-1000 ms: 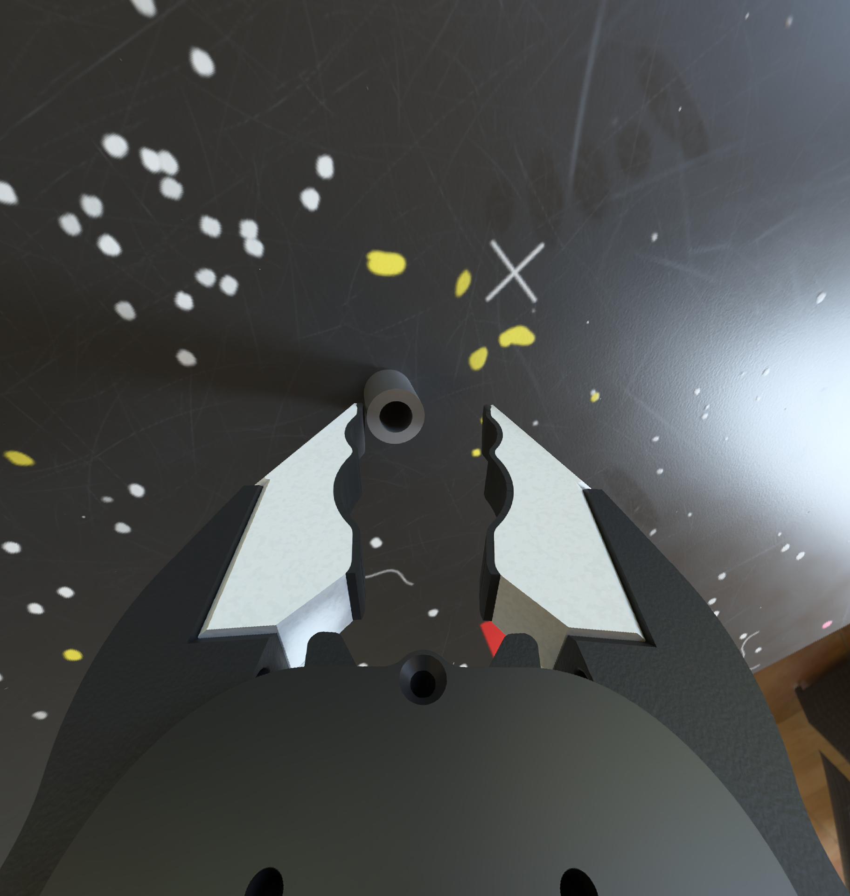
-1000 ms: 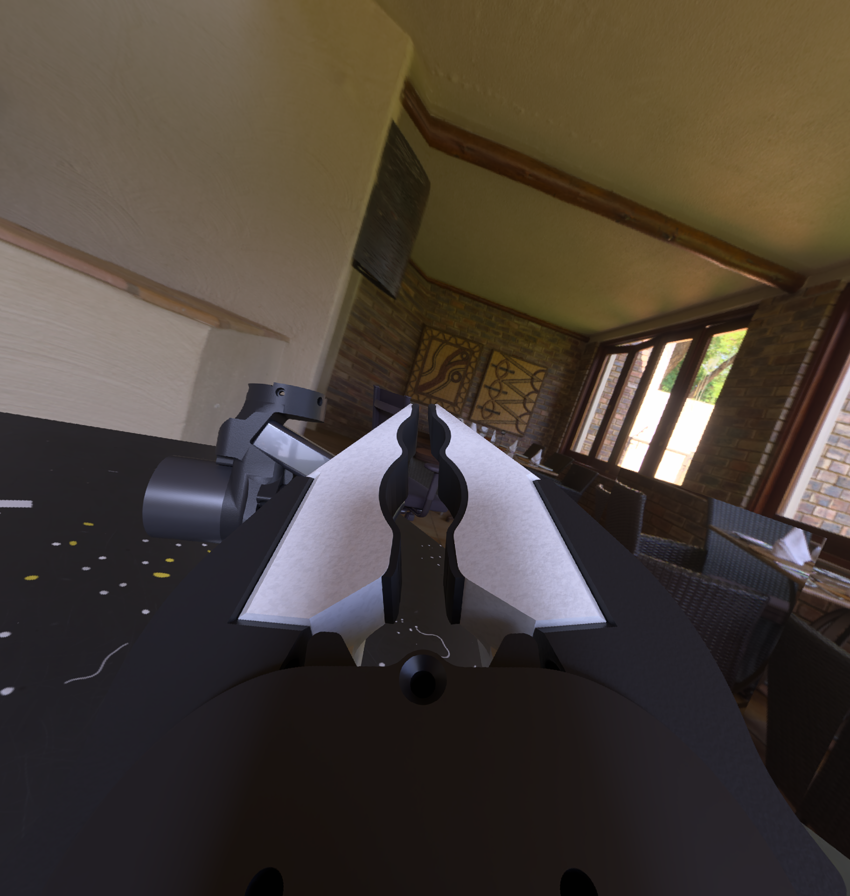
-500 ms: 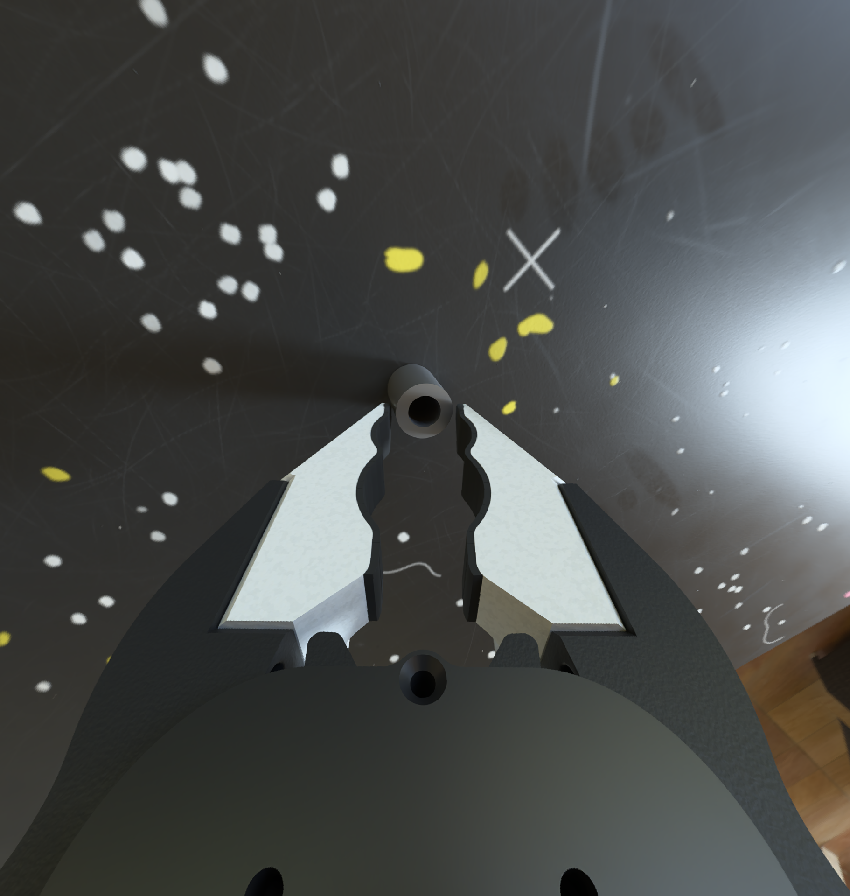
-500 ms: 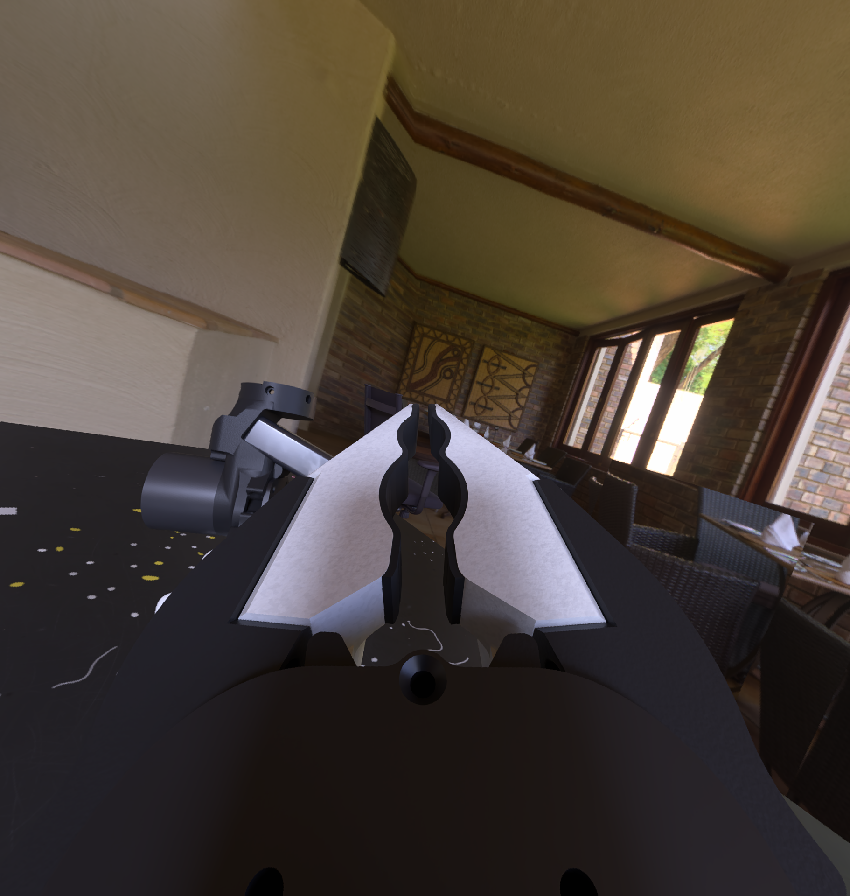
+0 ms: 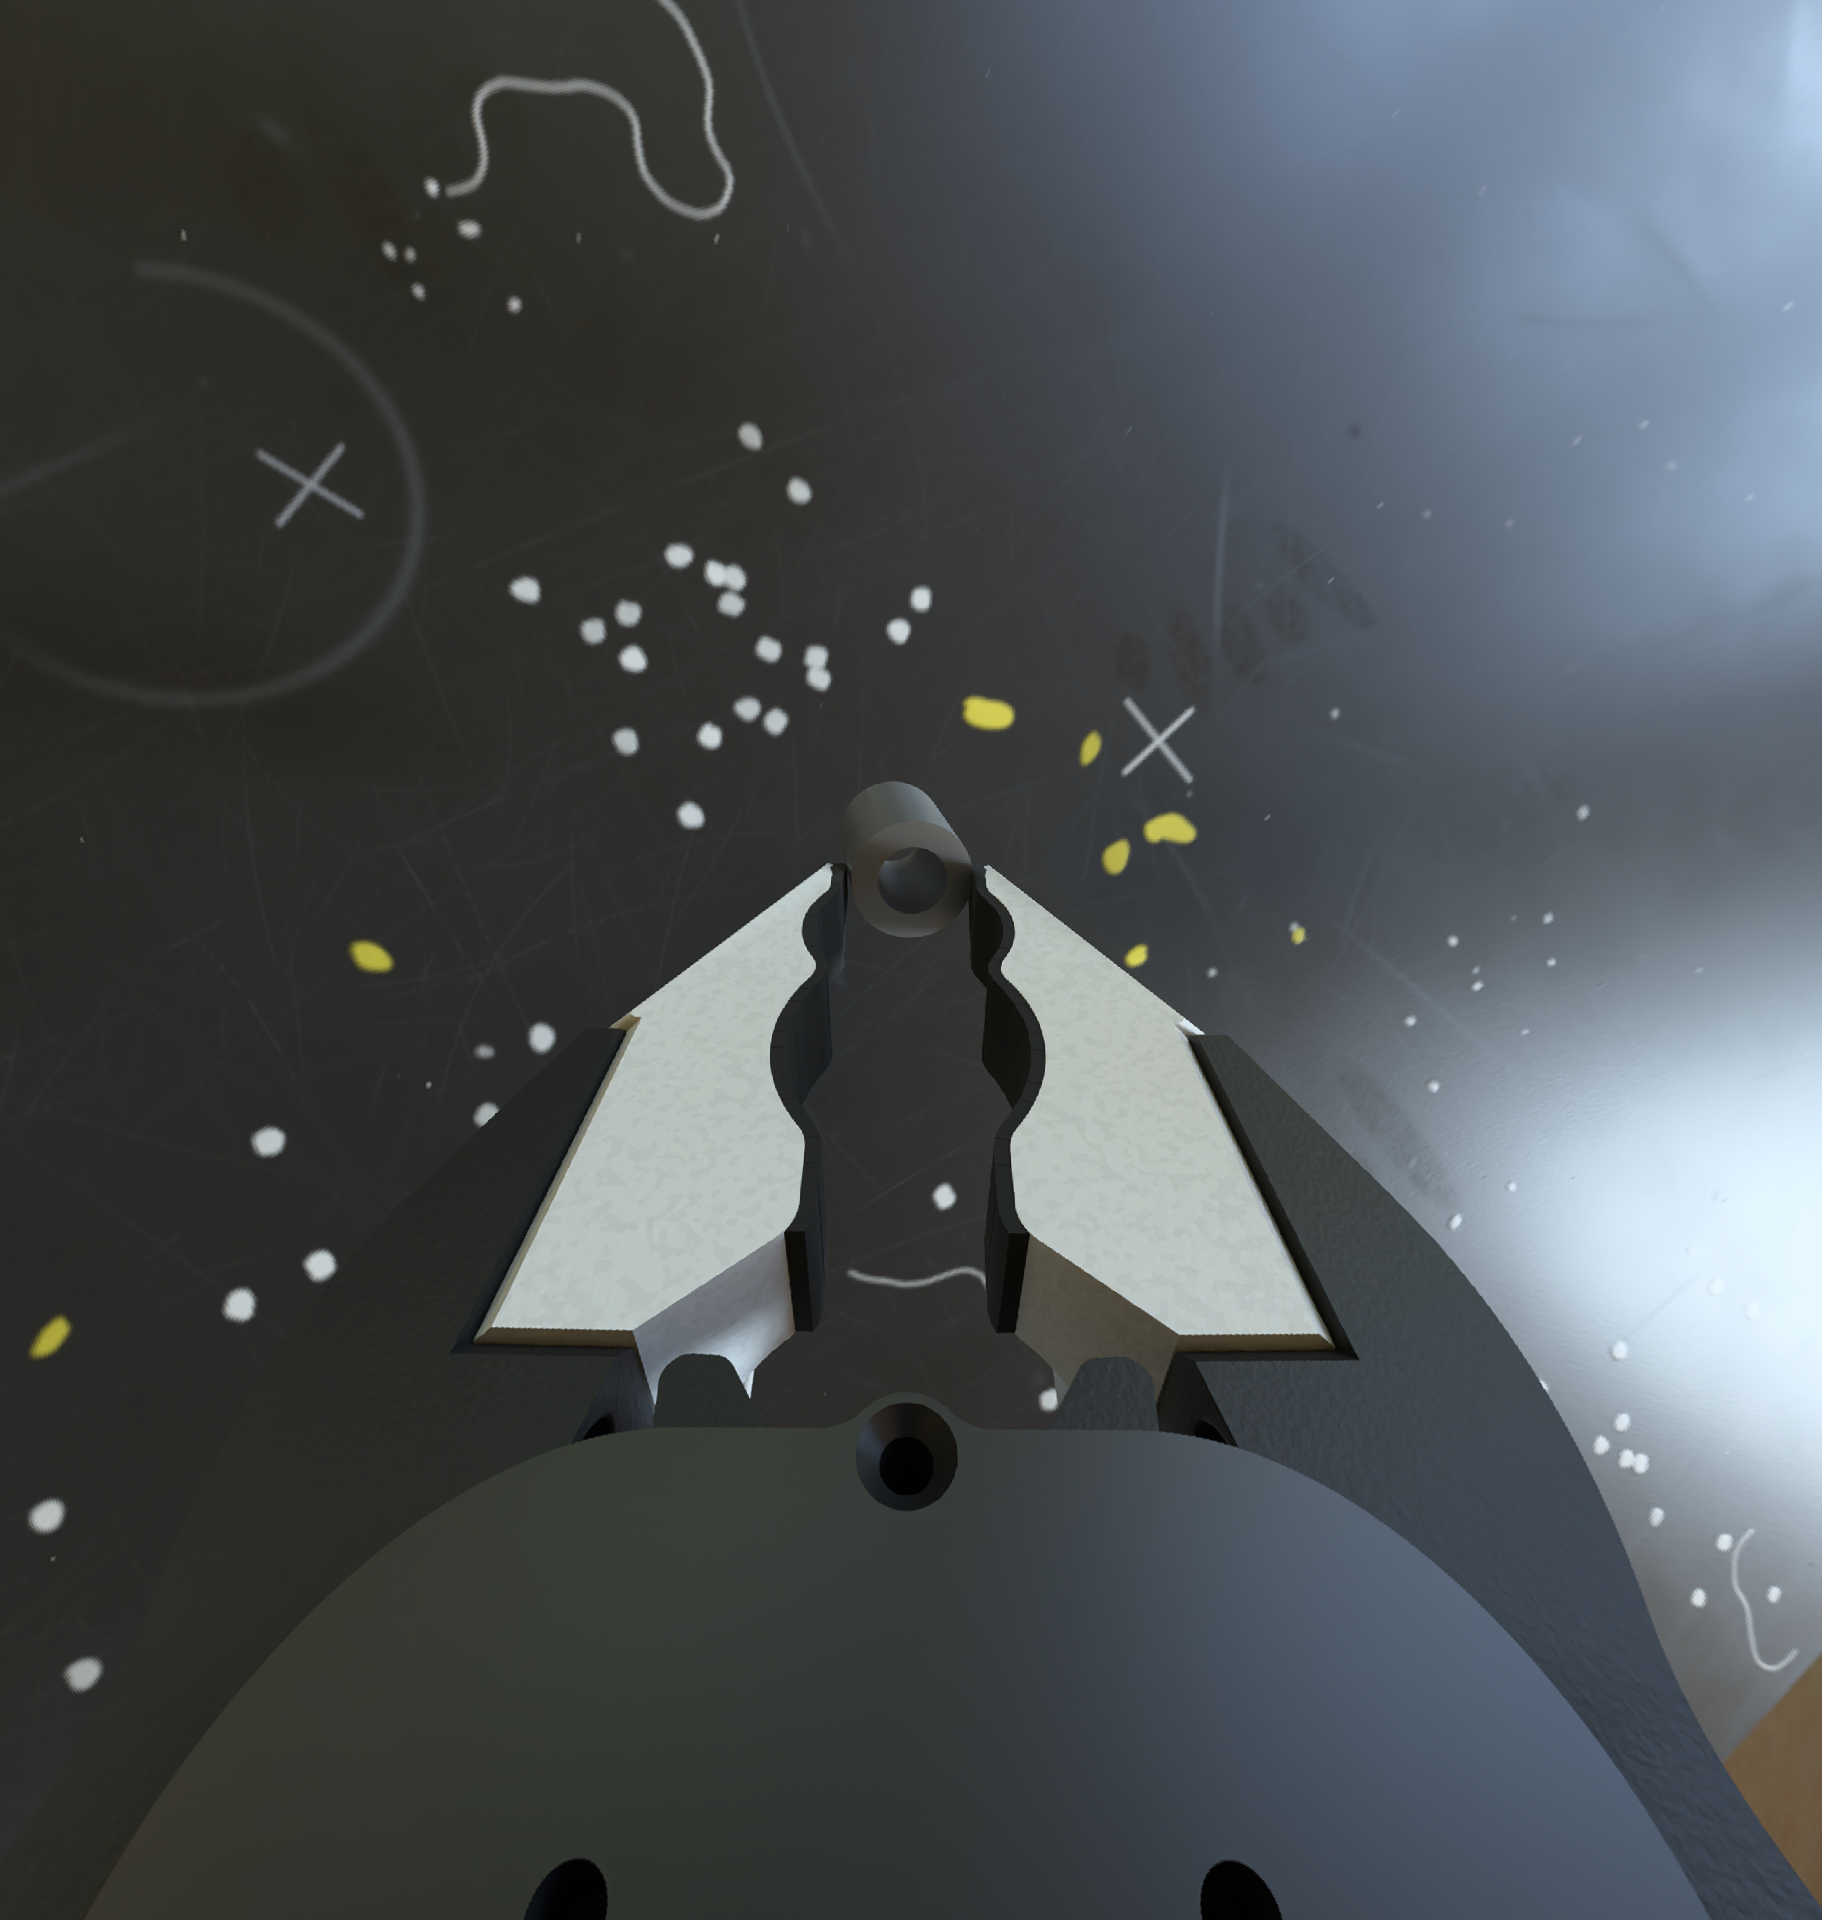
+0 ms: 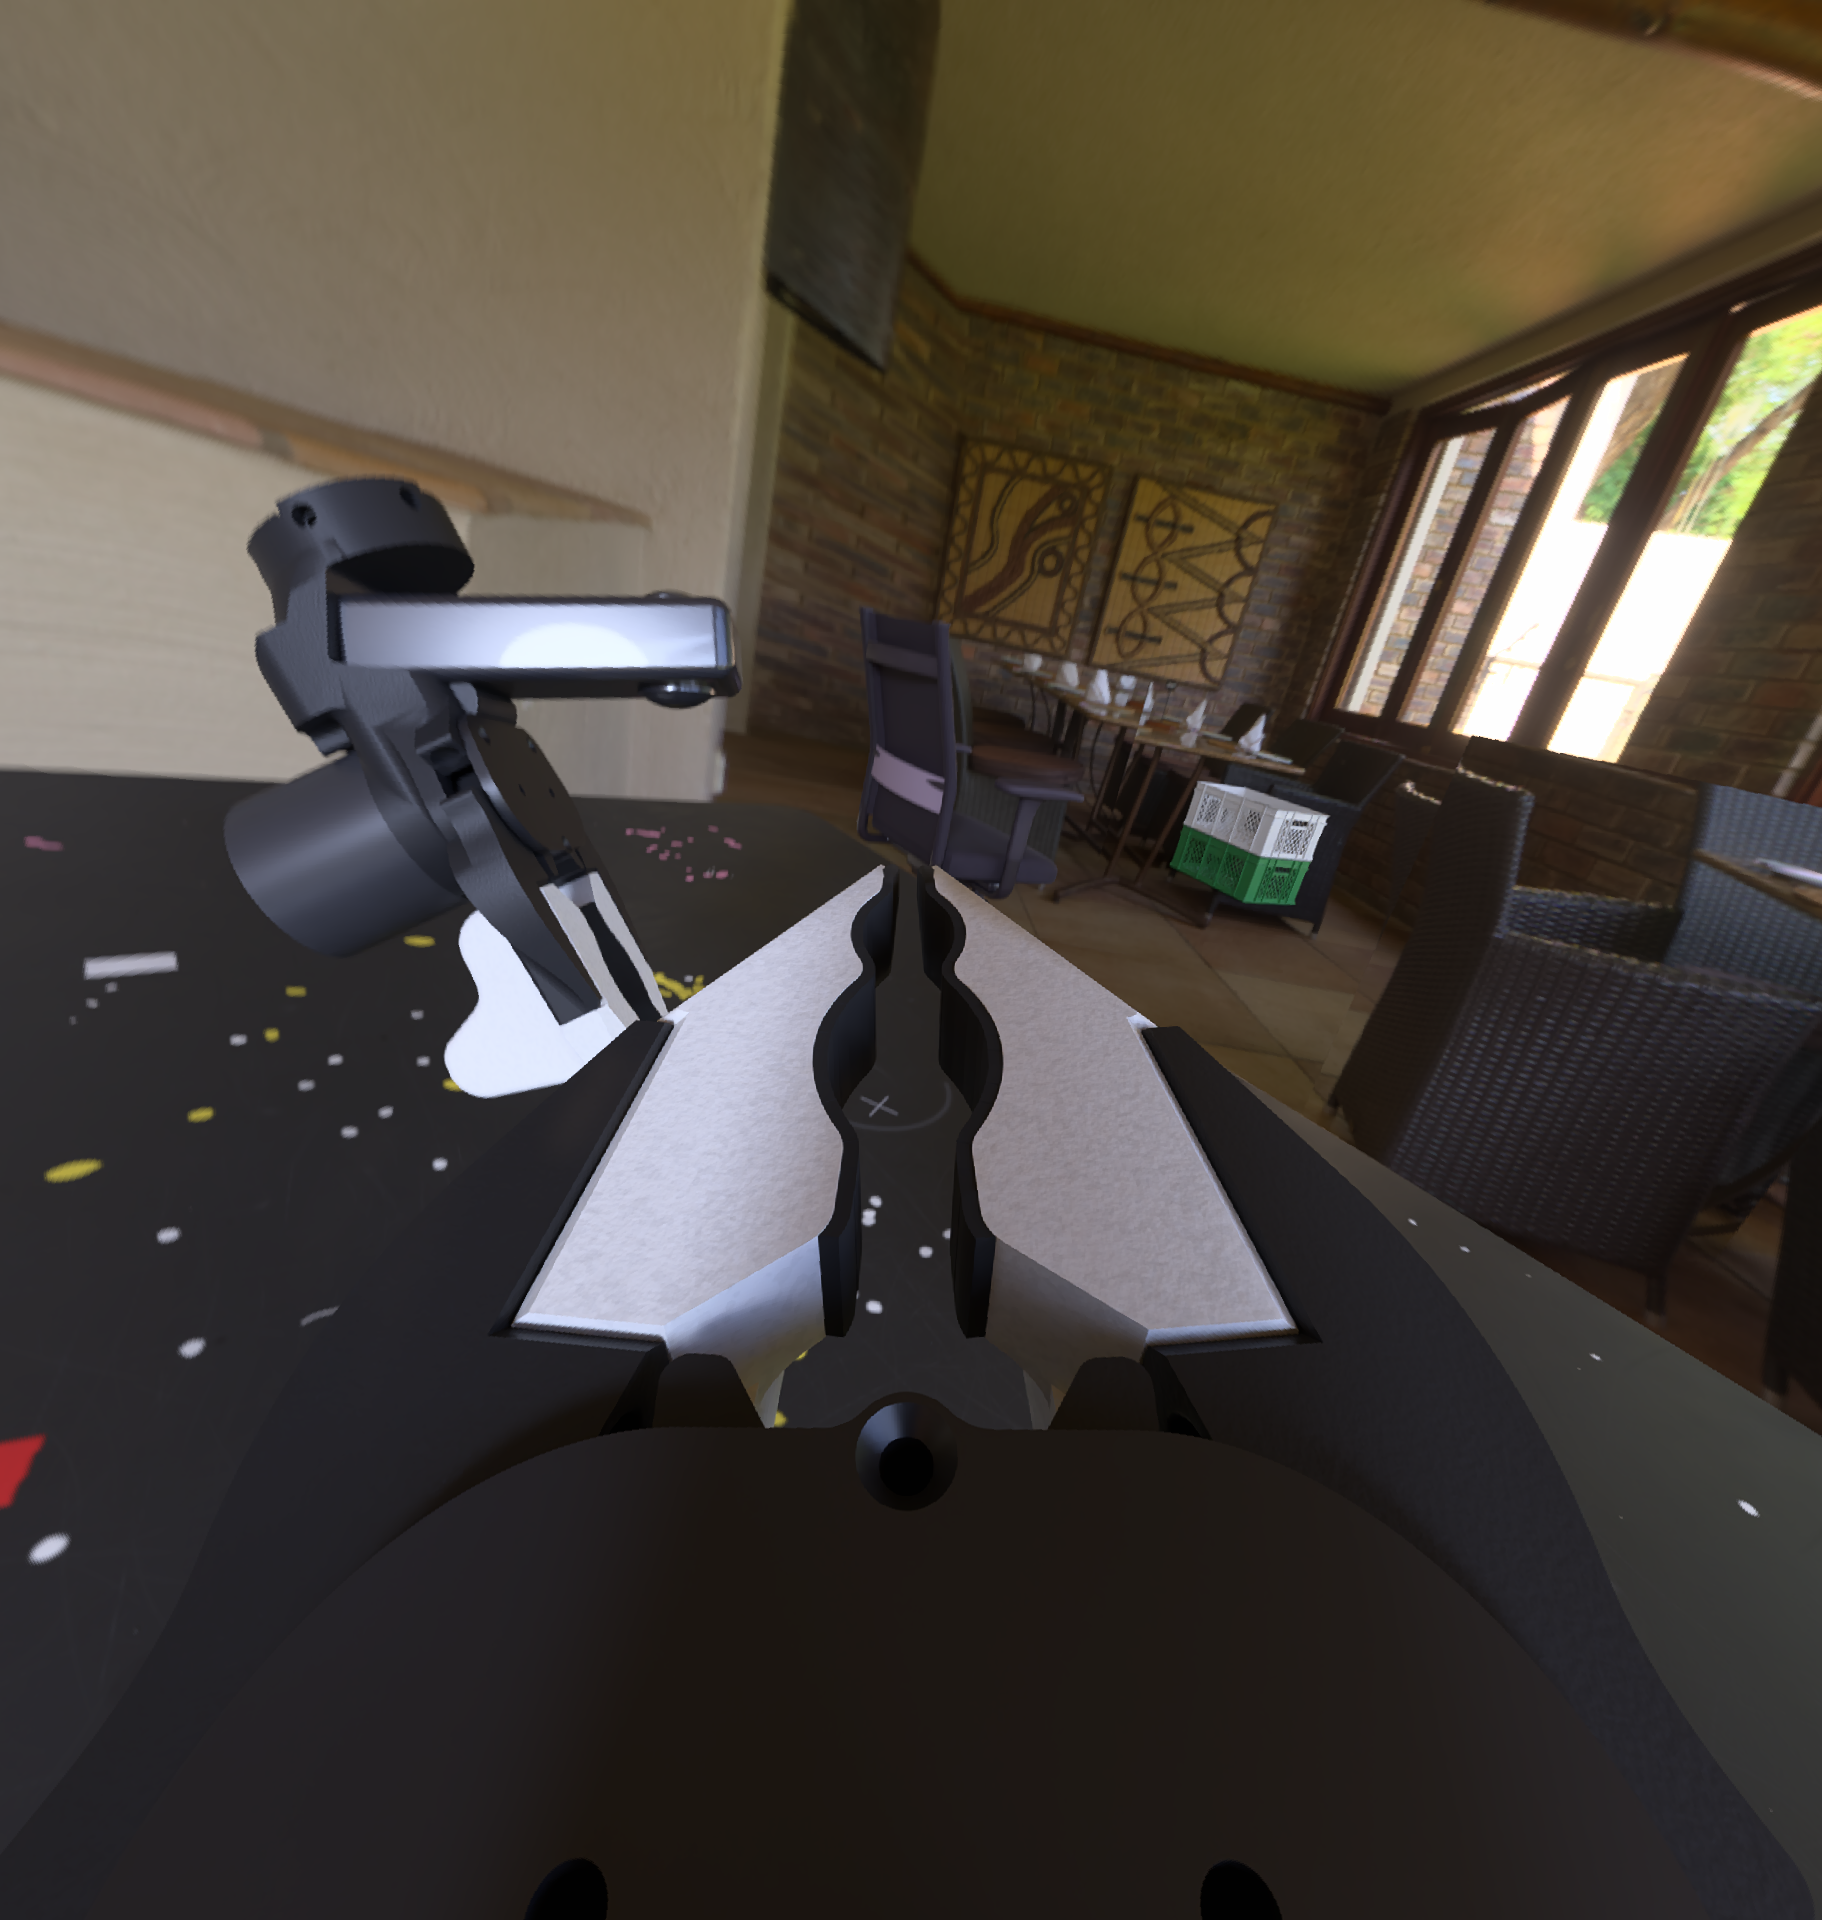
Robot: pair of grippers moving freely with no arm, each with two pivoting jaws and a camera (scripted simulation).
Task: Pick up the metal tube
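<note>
The metal tube (image 5: pixel 891 821) is a short dark grey cylinder seen end-on, its bore facing the camera. My left gripper (image 5: pixel 908 875) is shut on it at the fingertips and holds it clear above the black speckled table (image 5: pixel 1302 520). My right gripper (image 6: pixel 907 875) is shut and empty, low over the same table (image 6: pixel 159 1143). The left gripper also shows in the right wrist view (image 6: pixel 450 790), raised and tilted down at the left. Its fingertips and the tube are hidden there behind my right gripper's finger.
The table's right edge (image 6: pixel 1509 1226) runs close to my right gripper. Beyond it stand an office chair (image 6: pixel 938 748), green and white crates (image 6: pixel 1250 847) and wicker chairs (image 6: pixel 1572 1091). Wooden floor (image 5: pixel 1800 1766) shows at the left wrist view's lower right corner.
My left gripper's fingers closed onto the tube, then rose with it, so the table looks farther off. My right gripper has tilted downward, staying shut.
</note>
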